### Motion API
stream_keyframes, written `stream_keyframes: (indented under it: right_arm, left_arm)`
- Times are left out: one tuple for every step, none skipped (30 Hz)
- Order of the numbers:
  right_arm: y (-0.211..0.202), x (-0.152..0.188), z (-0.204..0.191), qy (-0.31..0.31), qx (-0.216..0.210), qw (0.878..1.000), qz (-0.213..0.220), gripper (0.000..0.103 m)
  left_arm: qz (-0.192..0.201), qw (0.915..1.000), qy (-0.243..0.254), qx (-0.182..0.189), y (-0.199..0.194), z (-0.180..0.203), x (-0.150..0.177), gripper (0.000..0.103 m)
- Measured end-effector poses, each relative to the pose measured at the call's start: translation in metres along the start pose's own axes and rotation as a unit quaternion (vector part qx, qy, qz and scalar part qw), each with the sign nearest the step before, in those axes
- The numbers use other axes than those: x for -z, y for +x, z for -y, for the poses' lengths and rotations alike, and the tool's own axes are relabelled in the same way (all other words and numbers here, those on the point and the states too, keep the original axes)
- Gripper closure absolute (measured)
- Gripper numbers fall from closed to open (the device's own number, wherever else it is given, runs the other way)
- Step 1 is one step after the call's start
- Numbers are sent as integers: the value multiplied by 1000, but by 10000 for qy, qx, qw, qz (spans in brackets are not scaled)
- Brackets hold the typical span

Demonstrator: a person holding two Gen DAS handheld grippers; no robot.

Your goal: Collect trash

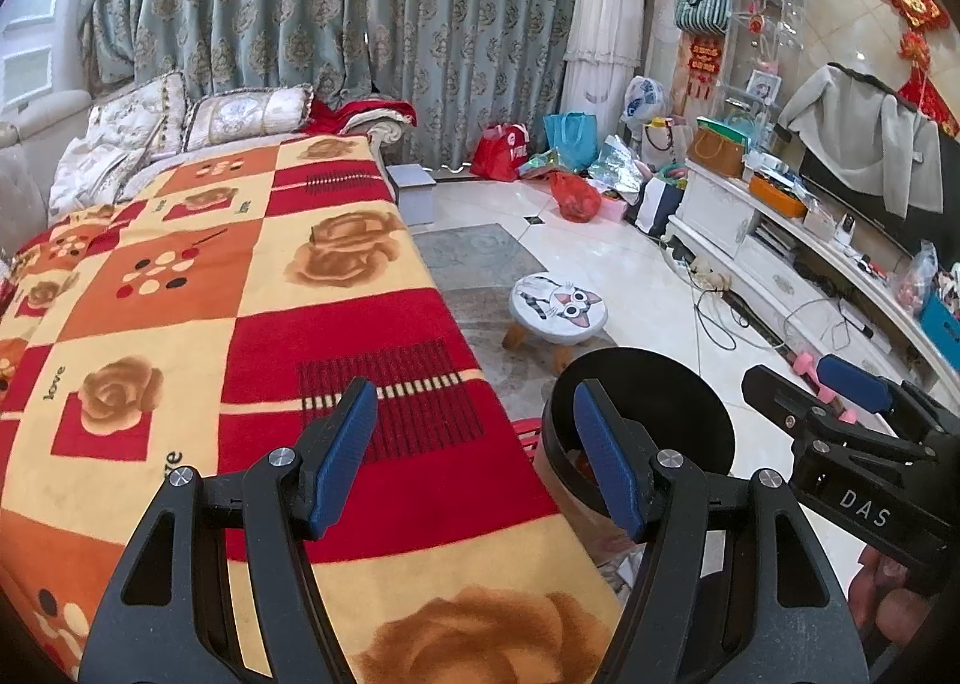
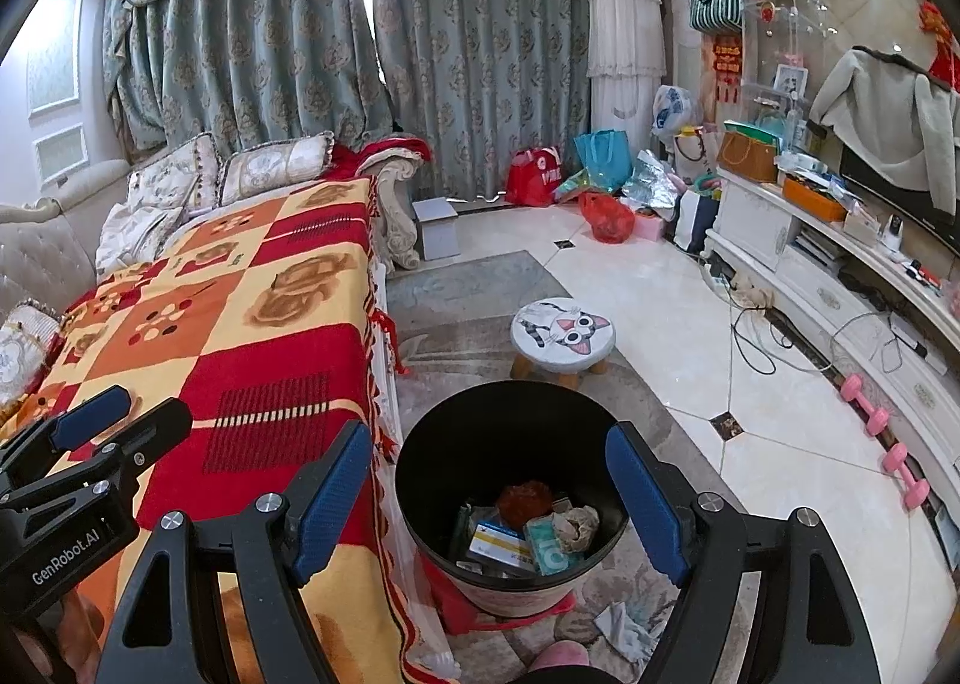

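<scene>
- Right gripper (image 2: 489, 504): fingers spread wide, nothing between them. The blue pads (image 2: 333, 498) frame the mouth of the black bin (image 2: 420, 462), which sits directly ahead of and below the fingertips.
- Left gripper (image 1: 474, 456): fingers likewise spread and bare, hovering over the edge of the patterned blanket (image 1: 180, 294); its right-hand pad overlaps the bin's rim in the left wrist view.
- Inside the bin, between the right fingertips: collected trash (image 2: 528, 534), including a crumpled paper wad, a red-brown lump, a teal packet and a white-and-yellow box.
- Just below the right finger, on the rug beside the bin's base: a crumpled scrap of paper (image 2: 624, 627), not yet collected. Judged the likeliest remaining item.
- Farther ahead of the fingers: a cat-face stool (image 2: 561, 333); beyond it, bags on the floor near the curtain.
- Risk: the scrap lies touching or nearly under the bin, so a low reach may knock the bin and tip it.
- Risk: thin, flat paper on a soft rug may slip the pads, or the pads may pinch rug pile instead.
- Risk: both grippers are close together; crossing paths may cause a collision.
</scene>
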State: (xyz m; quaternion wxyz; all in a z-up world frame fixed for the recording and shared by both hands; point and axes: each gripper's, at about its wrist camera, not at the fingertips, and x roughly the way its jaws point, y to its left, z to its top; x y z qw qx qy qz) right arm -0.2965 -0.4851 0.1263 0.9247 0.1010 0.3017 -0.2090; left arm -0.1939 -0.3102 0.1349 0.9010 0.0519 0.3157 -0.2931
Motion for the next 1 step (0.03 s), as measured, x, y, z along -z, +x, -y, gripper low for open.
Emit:
stream_keyframes:
  right_arm:
    - [0, 2, -1, -17, -13, 10000, -7, 25]
  left_arm:
    - [-40, 10000, -51, 8, 1, -4, -1, 36]
